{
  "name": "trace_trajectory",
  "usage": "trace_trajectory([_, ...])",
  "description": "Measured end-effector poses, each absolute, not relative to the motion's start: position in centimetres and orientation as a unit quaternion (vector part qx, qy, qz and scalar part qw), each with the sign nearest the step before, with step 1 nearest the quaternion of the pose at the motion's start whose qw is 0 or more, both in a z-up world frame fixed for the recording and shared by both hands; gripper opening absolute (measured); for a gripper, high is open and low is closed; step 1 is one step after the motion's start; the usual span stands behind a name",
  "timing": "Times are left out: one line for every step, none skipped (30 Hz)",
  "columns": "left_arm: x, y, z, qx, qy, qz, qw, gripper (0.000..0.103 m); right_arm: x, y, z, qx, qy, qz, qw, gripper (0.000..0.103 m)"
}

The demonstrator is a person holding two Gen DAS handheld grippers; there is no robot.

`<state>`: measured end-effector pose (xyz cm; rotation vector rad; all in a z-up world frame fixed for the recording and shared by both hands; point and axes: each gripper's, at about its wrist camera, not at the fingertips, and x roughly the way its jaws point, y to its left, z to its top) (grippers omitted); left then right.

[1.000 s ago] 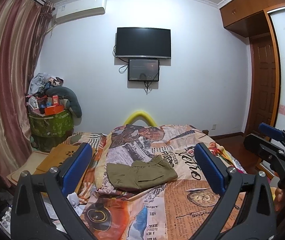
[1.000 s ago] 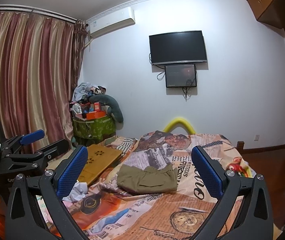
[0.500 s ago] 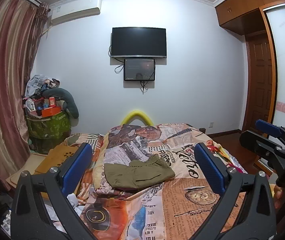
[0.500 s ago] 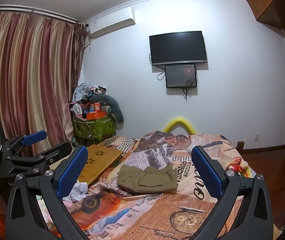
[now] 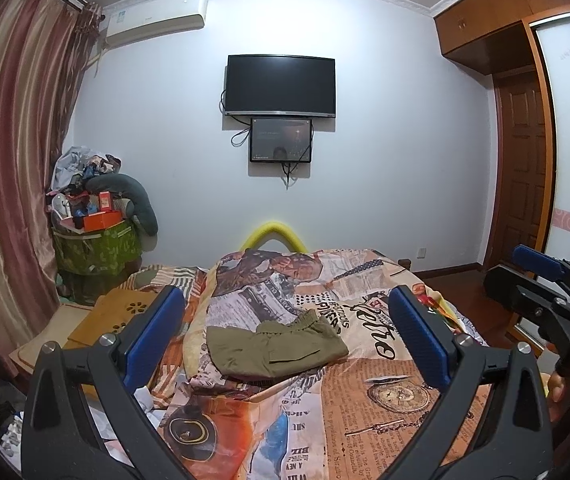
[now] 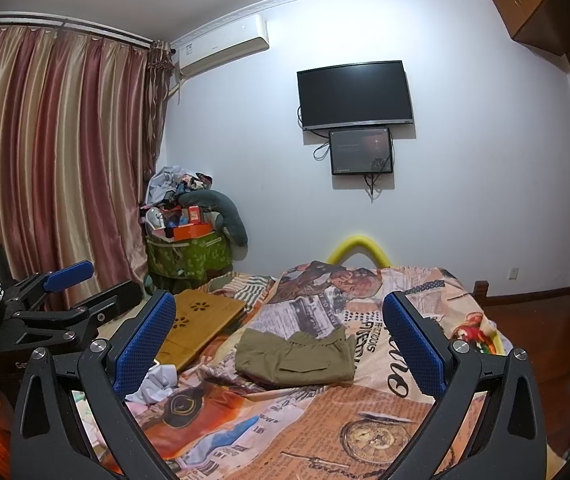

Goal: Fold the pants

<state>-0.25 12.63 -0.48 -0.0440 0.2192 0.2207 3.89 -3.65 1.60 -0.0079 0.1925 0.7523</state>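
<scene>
Olive-green pants [image 5: 275, 346] lie folded into a compact rectangle on the newspaper-print bedspread [image 5: 385, 408], elastic waistband toward the far wall. In the right wrist view the pants [image 6: 297, 358] sit mid-bed. My left gripper [image 5: 285, 332] is open, held well above and short of the pants, nothing between its blue pads. My right gripper [image 6: 279, 338] is open too, equally far back and empty. Each gripper shows at the other view's edge: the right gripper [image 5: 545, 296] at right, the left gripper [image 6: 61, 300] at left.
A wooden lap desk [image 6: 201, 322] lies on the bed's left side beside crumpled white cloth [image 6: 157, 382]. A cluttered green bin [image 5: 97, 248] stands in the left corner by the curtains [image 6: 53, 168]. A TV [image 5: 280, 85] hangs on the far wall, a wooden door [image 5: 519, 172] at right.
Both grippers have stayed open and empty. The left wrist view has shifted slightly, so the room sits a little lower and to the left. The pants have not moved.
</scene>
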Motion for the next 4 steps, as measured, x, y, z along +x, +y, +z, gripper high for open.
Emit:
trace_trajectory([-0.08,12.66,-0.47,-0.022,0.111,0.109,0.988,0.103,3.85,-3.68,1.6,-0.003,0.094,0.366,0.926,0.103])
trace_trajectory([0.01,12.68,-0.54,-0.023,0.112,0.108,0.988,0.103,3.83,-3.69,1.6,-0.003,0.095,0.366,0.926,0.103])
trace_trajectory([0.14,12.69,-0.63,-0.023,0.115,0.107,0.987,0.103,3.83,-3.69,1.62,-0.002,0.095,0.365,0.926,0.103])
trace_trajectory([0.27,12.67,-0.67,-0.023,0.116,0.107,0.987,0.103,3.87,-3.72,1.62,-0.002,0.096,0.364,0.926,0.103])
